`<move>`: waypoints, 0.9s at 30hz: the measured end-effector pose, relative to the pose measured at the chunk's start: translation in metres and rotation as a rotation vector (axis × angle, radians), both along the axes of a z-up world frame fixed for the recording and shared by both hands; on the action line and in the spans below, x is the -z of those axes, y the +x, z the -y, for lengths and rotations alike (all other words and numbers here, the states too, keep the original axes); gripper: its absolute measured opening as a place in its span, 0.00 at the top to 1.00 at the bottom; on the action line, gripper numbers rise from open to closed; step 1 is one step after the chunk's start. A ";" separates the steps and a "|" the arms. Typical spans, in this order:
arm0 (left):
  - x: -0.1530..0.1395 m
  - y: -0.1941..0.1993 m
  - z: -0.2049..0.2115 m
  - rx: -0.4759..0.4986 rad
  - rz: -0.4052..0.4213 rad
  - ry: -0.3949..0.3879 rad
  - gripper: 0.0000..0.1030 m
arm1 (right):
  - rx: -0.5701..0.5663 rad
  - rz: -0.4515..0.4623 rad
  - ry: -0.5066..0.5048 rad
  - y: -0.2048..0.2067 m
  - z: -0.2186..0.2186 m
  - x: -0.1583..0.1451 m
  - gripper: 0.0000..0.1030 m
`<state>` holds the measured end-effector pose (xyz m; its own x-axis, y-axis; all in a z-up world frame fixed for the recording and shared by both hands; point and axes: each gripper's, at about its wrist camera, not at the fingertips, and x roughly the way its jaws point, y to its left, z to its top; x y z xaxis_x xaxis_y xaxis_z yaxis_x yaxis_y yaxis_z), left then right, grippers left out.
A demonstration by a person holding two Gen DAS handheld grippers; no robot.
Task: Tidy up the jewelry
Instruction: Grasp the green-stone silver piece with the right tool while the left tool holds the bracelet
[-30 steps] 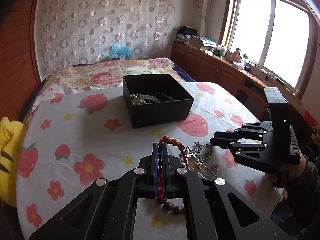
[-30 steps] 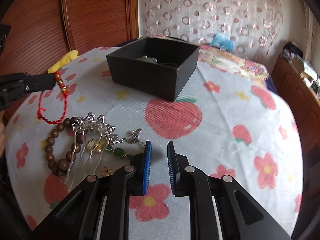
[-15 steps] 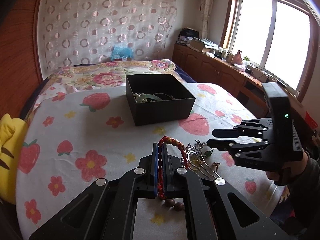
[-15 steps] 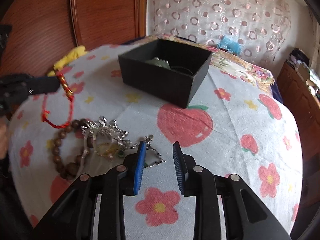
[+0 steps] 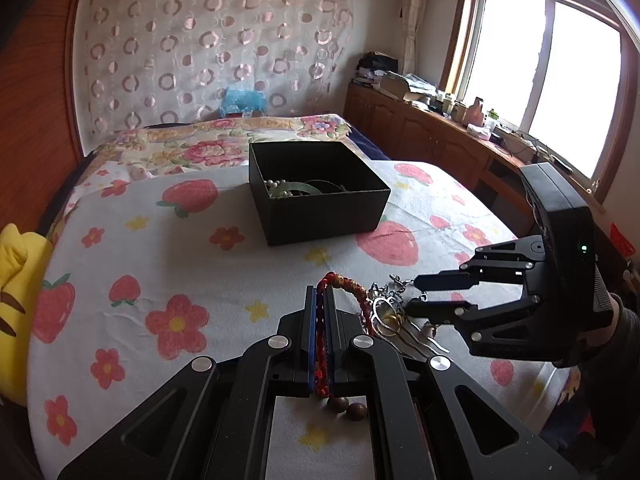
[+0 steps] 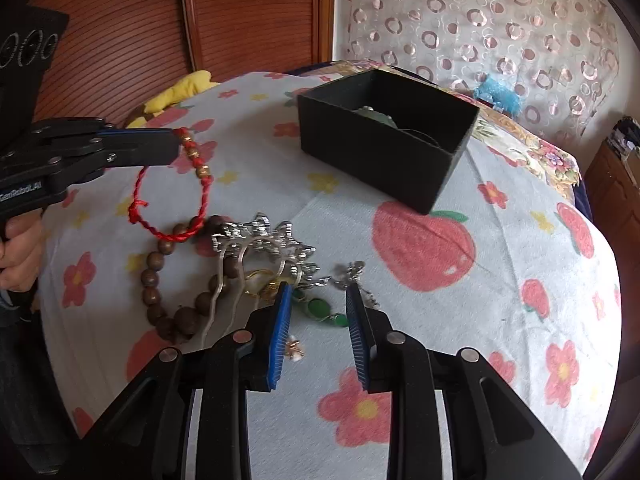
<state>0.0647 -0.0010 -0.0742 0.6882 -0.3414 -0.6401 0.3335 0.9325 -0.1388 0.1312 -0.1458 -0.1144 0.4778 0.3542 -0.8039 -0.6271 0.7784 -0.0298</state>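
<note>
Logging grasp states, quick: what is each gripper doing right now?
Left gripper: closed on the red braided bracelet.
Right gripper: open, empty, over the green stone jewelry.

Daylight pours through the window (image 5: pixel 548 80) above a cluttered wooden cabinet (image 5: pixel 420 136); a circle-patterned curtain (image 5: pixel 208 52) hangs behind the bed (image 5: pixel 224 144).

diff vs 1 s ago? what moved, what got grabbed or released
The right tool moved in over the jewelry pile and opened wider; its blue pads now straddle the green stone bracelet without closing. Nothing grabbed or released. Unchanged: the left tool stays shut on the red braided cord bracelet, and the black open box, brown wooden bead bracelet and silver hair comb stay put.
</note>
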 end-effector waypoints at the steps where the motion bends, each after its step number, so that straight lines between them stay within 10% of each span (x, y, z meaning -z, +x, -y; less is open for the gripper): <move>1: 0.001 0.000 0.001 0.001 0.000 0.001 0.98 | 0.001 -0.007 0.007 0.002 0.002 0.000 0.71; 7: 0.004 0.000 0.002 0.003 -0.001 -0.001 0.98 | -0.007 -0.007 -0.014 0.001 0.003 0.004 0.71; 12: 0.004 -0.001 0.002 0.003 -0.002 -0.001 0.98 | -0.039 -0.008 -0.015 -0.002 -0.001 0.004 0.91; 27: -0.006 0.017 0.004 0.002 0.026 0.012 0.98 | 0.099 0.121 0.097 0.015 0.032 -0.049 0.93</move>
